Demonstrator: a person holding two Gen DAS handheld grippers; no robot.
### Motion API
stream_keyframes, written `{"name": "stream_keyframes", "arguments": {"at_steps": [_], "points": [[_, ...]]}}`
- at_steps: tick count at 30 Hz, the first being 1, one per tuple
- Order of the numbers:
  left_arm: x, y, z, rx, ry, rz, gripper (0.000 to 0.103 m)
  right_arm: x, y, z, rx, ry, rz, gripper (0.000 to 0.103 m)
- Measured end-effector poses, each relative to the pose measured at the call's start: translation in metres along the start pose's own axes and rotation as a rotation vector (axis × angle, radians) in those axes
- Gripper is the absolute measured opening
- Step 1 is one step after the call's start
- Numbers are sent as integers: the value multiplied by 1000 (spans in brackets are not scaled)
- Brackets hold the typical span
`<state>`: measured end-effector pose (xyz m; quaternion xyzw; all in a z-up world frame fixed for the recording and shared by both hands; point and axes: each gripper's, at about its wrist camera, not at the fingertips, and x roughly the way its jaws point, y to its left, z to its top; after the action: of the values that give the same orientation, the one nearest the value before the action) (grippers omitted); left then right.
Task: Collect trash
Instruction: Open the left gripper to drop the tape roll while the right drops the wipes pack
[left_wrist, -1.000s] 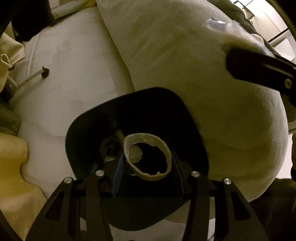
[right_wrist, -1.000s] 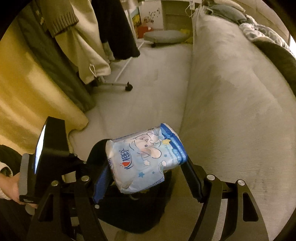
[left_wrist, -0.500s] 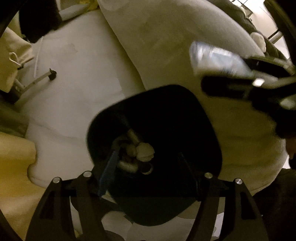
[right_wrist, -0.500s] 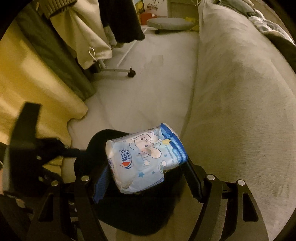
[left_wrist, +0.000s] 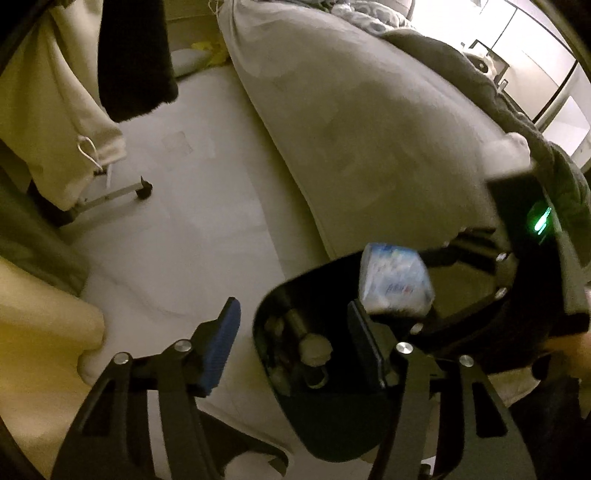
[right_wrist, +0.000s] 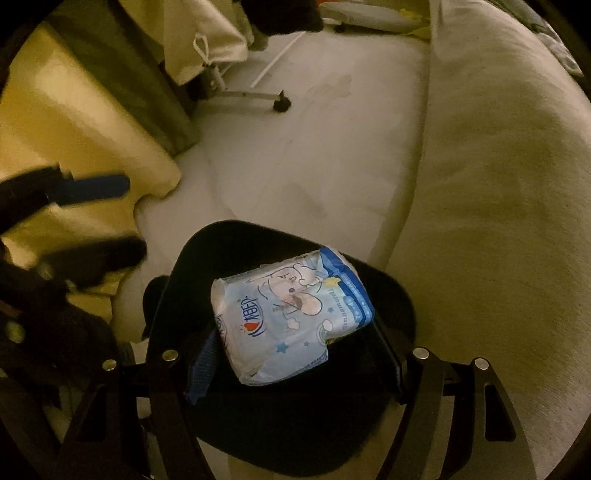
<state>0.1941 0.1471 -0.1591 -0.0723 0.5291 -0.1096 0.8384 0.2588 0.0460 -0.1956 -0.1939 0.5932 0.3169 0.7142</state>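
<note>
While the right gripper (right_wrist: 295, 350) clamped the blue-and-white printed packet (right_wrist: 291, 317) between its two pads, it hung directly above the mouth of the black bin (right_wrist: 229, 240), so the trash was held over its target but not yet let go. From the other camera the same packet (left_wrist: 395, 284) showed over the bin's far edge, with earlier rubbish, roll-like pieces, lying at the bottom of the bin (left_wrist: 269, 306). The left gripper (left_wrist: 291, 347) carried nothing; its jaws were closing on empty air, one blue pad out over the floor and the other above the bin's opening. The chief risk, as I judged it, lay in the release: the packet was soft and puffy and sat towards the sofa side of the opening, so letting go while the hand was tilted or off-centre might land it on the rim and tip it onto the floor. The left gripper's finger over the opening might also catch the packet or knock the light bin. Around the bin lay a pale floor (right_wrist: 332, 155), a grey sofa (right_wrist: 498, 184) just beside it, a yellowish cushion or cover (right_wrist: 74, 129) on the other side, and hanging garments (left_wrist: 55, 92) above a wheeled rack foot (left_wrist: 142, 191).
</note>
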Motion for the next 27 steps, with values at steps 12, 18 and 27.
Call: {"name": "stream_keyframes", "arguments": {"at_steps": [12,18,27], "points": [[-47,-2,36,-9,-152,-27,48,56,8,-15,-50,143,-36,73],[-61,-6,47,-25,-197,-46,48,75,13,-25,-102,198,-70,73],[-78,-16,60,-31,-244,-64,48,86,20,-34,-175,279,-77,78]]}}
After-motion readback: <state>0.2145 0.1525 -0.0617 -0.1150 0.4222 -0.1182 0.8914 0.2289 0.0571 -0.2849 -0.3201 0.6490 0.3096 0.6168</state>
